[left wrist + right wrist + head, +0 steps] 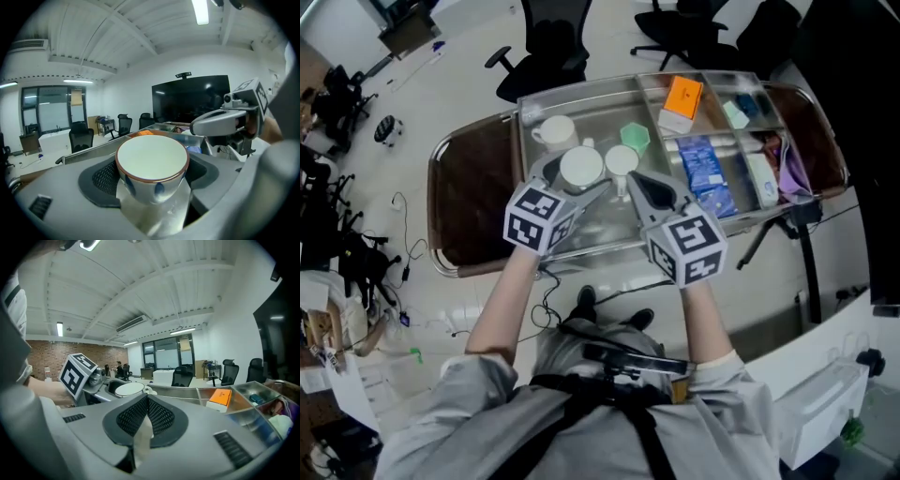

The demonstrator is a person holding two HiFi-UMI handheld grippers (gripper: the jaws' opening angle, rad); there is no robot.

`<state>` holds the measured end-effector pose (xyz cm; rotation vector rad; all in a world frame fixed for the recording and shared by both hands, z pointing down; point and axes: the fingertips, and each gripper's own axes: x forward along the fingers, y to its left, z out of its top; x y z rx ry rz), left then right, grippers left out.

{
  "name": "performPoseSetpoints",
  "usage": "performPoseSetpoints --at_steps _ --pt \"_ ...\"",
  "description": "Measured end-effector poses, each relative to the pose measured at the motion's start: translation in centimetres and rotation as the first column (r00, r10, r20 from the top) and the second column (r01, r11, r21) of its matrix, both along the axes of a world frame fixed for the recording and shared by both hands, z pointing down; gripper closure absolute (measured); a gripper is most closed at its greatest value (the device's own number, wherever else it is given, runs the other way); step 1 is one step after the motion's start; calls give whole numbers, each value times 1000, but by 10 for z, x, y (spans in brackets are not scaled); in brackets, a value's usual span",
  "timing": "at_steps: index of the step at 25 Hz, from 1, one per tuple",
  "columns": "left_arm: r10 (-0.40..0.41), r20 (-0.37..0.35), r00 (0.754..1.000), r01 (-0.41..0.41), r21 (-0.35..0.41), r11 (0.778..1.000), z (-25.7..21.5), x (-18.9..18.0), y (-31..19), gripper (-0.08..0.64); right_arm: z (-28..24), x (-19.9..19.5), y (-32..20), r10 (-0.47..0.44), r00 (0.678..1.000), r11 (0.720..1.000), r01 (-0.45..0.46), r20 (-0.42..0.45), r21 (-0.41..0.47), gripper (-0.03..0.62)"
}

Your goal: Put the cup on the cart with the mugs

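Left gripper clamps the cup above the cart's near edge, bare tray below, mugs just beyond. Right gripper's jaws are together.

Cart: we look steeply down on a metal cart with brown end panels and a top split into compartments.
Left gripper: our left gripper holds a white cup above the cart's large left compartment, one jaw on each side.
Right gripper: our right gripper hovers just beside the cup, jaws together and empty.
Mugs: a white mug, a second white vessel and a green cup stand beyond the grippers.
Right compartments: we see an orange box and blue packets.
Floor: black office chairs stand past the cart.
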<state>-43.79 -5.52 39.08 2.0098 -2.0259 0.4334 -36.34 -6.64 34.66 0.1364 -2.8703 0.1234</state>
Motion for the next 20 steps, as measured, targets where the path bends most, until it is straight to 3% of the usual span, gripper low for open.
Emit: performPoseSetpoints --at_steps 5,10,16,20 --pt "-97 -38 995 97 -13 995 22 -24 -9 156 8 -9 5 -20 999 1000 20 -29 -3 584" --pt "-138 -36 990 136 -44 990 42 -34 -22 156 11 -9 1 -17 999 1000 16 -32 -19 584" --pt "-242 -62 968 238 -78 968 65 -55 -27 156 11 -6 -3 -17 999 1000 16 -33 -20 584" --pt "-262 -93 961 255 -73 964 75 -60 -29 156 11 -4 -7 -10 999 1000 10 -38 -18 584"
